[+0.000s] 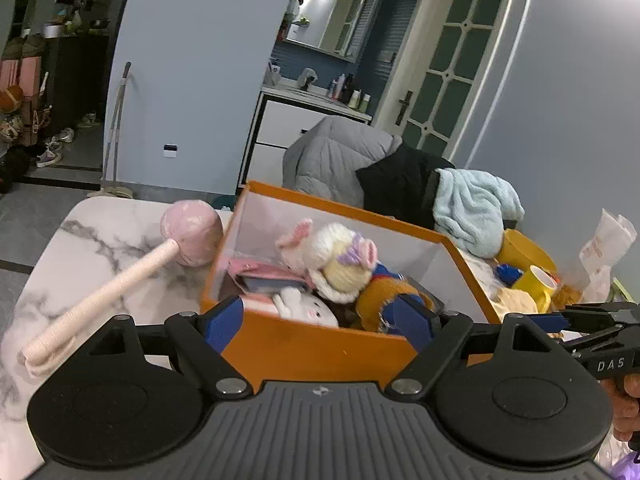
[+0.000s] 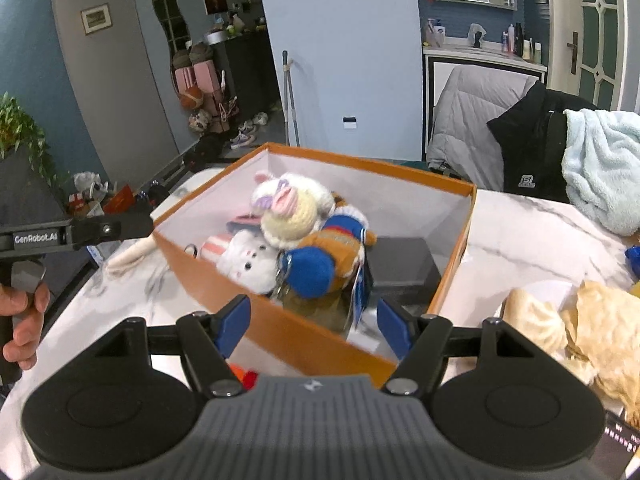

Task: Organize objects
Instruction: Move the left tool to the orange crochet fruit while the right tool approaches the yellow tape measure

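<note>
1. Left gripper (image 1: 326, 322) jaws stood wide, straddling the orange box (image 1: 312, 344) near wall; only this view showed the pink mallet (image 1: 191, 231) beyond the left jaw.
2. Right gripper (image 2: 316, 326) jaws stood half-open, unloaded; only this view showed the black case (image 2: 402, 266) inside.

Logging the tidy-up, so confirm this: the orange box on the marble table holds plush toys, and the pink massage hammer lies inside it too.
Wrong on the hammer. The left wrist view shows the pink massage hammer lying on the marble table beside the orange box, outside it. The plush toys are inside.
</note>
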A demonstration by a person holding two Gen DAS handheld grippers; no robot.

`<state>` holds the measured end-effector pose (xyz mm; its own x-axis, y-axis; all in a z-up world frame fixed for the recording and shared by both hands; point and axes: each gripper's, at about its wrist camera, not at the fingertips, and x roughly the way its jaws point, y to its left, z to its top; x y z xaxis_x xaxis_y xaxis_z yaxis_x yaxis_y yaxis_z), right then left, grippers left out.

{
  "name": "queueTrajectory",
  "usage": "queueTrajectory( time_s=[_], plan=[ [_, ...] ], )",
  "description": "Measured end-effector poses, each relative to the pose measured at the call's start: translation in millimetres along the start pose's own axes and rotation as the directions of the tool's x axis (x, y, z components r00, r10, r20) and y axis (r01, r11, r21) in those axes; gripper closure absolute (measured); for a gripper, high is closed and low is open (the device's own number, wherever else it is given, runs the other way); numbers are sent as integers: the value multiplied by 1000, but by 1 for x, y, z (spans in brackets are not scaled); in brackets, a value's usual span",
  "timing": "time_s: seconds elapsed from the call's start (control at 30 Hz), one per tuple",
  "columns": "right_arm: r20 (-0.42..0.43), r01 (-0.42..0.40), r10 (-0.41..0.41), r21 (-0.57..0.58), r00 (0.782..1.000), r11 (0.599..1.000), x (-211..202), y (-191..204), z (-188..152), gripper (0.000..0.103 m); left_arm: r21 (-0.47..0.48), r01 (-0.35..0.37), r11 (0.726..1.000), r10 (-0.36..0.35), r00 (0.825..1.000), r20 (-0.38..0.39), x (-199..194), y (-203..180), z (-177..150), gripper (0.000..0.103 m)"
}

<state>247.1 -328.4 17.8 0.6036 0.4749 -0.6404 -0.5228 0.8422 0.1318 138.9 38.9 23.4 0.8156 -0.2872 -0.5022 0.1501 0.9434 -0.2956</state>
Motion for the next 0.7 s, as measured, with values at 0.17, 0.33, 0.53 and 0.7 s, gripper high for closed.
queueTrajectory(
  time_s=[0.17, 0.33, 0.53, 0.7],
  plan=[
    [-24, 12, -12, -22, 1000, 1000, -6, 11, -16, 31, 25, 14, 1000, -13, 999, -40, 0, -9, -18, 6],
    [-35, 32, -32, -11, 999, 999, -11, 13, -29, 30, 79, 12, 997, -4, 995, -95, 6, -21, -36, 6],
    [-55, 46, -45, 22, 997, 999, -3, 10, -47, 30, 119, 16, 993, 3, 987, -161, 17, -32, -59, 6],
    [-86, 60, -58, 24, 995, 998, 9, 9, -60, 29, 144, 14, 989, 13, 982, -189, 19, -38, -70, 6]
  ],
)
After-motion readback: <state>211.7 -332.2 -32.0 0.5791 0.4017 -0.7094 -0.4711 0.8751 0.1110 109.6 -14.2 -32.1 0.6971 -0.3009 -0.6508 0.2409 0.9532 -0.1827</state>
